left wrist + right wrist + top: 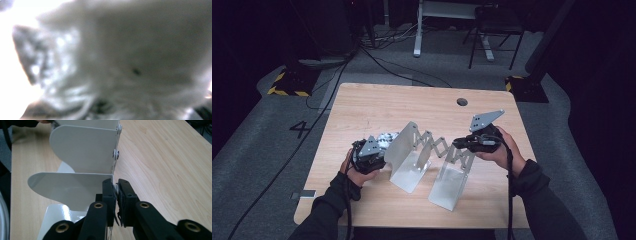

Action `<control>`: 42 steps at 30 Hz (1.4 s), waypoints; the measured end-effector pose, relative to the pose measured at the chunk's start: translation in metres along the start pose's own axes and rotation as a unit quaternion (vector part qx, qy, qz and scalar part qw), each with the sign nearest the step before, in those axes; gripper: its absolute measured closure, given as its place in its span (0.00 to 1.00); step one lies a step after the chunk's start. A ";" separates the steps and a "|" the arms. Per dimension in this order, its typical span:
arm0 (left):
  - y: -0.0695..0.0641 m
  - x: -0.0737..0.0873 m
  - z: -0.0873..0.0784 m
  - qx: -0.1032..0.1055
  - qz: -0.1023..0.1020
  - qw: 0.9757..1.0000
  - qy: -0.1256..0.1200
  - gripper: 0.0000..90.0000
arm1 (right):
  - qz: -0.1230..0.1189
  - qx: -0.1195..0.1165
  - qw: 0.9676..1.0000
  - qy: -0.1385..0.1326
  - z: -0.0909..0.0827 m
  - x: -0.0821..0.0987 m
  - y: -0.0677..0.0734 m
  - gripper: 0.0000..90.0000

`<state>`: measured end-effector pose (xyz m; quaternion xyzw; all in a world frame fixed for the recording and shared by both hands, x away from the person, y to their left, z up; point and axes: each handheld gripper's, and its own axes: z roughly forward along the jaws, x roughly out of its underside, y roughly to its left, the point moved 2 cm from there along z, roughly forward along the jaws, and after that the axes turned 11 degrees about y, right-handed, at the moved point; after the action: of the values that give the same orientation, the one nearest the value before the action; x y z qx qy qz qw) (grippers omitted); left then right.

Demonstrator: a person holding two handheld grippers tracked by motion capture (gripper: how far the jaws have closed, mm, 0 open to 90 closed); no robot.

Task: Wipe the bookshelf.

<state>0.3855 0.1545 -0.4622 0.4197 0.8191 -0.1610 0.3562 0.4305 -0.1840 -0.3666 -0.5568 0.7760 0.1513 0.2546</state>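
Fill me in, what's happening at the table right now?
A person works an expandable white metal book rack on the wooden table with two tools. The right hand-held gripper is shut on the edge of the rack's near plate, by the scissor linkage. The left hand-held gripper sits at the rack's other end against something pale and fuzzy; its own view is too blurred to identify it.

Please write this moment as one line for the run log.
left tongs: shut on grey-white fuzzy thing | right tongs: shut on expanding bookend rack edge | rack: standing on table
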 end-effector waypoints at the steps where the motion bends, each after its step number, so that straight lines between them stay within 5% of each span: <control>1: -0.005 -0.002 0.001 0.007 0.005 1.000 -0.001 0.83 | 0.001 0.003 1.000 0.001 0.000 0.000 -0.003 0.94; 8: -0.026 -0.013 0.007 0.018 0.018 1.000 -0.002 0.84 | 0.029 0.021 0.999 0.002 0.006 0.006 -0.021 0.93; 17: -0.021 -0.005 0.003 -0.026 0.006 0.999 0.021 0.81 | 0.074 0.060 0.995 -0.041 -0.013 0.012 -0.025 0.58; 22: -0.008 0.011 0.003 -0.037 -0.017 0.998 0.056 0.57 | 0.080 0.075 0.992 -0.068 -0.031 0.021 -0.019 0.53; 25: -0.007 0.019 0.003 -0.045 -0.027 0.996 0.074 0.38 | 0.072 0.098 0.991 -0.061 -0.040 0.030 -0.012 0.51; 31: -0.003 0.036 0.007 -0.037 -0.053 0.992 0.112 0.24 | 0.090 0.111 0.985 -0.096 -0.054 0.058 0.001 0.48; 35: -0.004 0.044 0.011 -0.044 -0.055 0.988 0.137 0.22 | 0.107 0.112 0.984 -0.090 -0.046 0.084 0.009 0.47; 37: -0.001 0.048 0.014 -0.055 -0.073 0.985 0.145 0.23 | 0.116 0.112 0.983 -0.084 -0.036 0.099 0.010 0.48; 39: 0.003 0.052 0.016 -0.041 -0.090 0.983 0.153 0.24 | 0.130 0.110 0.983 -0.072 -0.027 0.112 0.010 0.47; 42: 0.006 0.054 0.016 -0.041 -0.097 0.984 0.145 0.28 | 0.145 0.117 0.981 -0.059 -0.013 0.129 0.011 0.46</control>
<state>0.3765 0.1804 -0.5115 0.3425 0.9046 -0.0986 0.2337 0.3851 -0.2890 -0.4291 -0.3953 0.8445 0.1273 0.3382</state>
